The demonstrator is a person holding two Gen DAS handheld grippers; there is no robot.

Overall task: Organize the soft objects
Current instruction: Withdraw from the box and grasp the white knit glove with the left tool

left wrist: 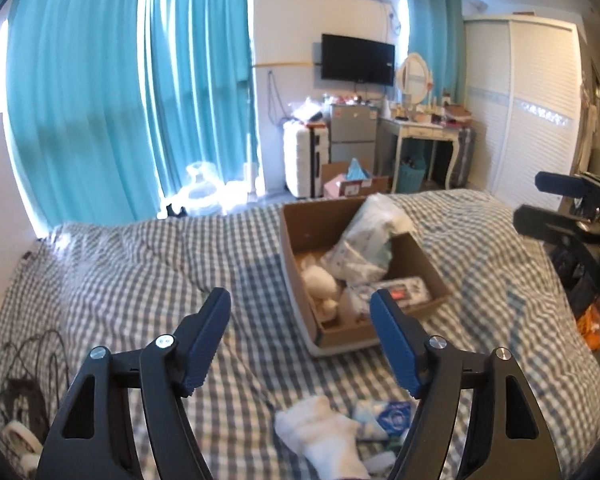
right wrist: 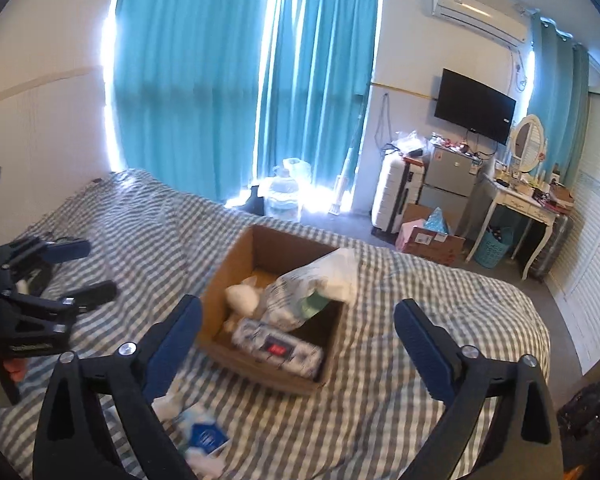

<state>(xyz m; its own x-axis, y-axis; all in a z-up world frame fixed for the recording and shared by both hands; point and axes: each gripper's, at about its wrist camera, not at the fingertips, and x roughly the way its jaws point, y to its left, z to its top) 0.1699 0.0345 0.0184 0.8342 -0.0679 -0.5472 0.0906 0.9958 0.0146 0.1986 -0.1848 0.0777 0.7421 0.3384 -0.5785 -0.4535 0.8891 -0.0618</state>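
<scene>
1. Both grippers hang free above the bed: the left gripper [left wrist: 300, 304] has its jaws parted with nothing between them, and the right gripper [right wrist: 298, 312] is spread very wide, also empty.
2. Landmark is the cardboard box [right wrist: 256, 248], open-topped, brown and square-cornered, sitting on the checked bedspread [right wrist: 400, 360]. Each gripper sits on the near side of the box, the left one showing at the left edge of the right wrist view.
3. Inside the box I count three soft things plainly: one fluffy white plush toy [right wrist: 242, 298] against the left wall, one crinkly plastic bag [right wrist: 304, 284] leaning over the far right rim, and one rectangular tissue pack [right wrist: 278, 348] with a red label along the near wall.
4. Outside, on the near side of the box, two things lie on the bedspread: one white fuzzy cloth item [left wrist: 320, 436] and one flat blue-and-white packet [left wrist: 388, 416] touching it.
5. Gripper fingers: four in all, black frames with ribbed blue pads [left wrist: 208, 336].
6. Bedspread is a soft, rumpled blue-grey and white gingham.
</scene>
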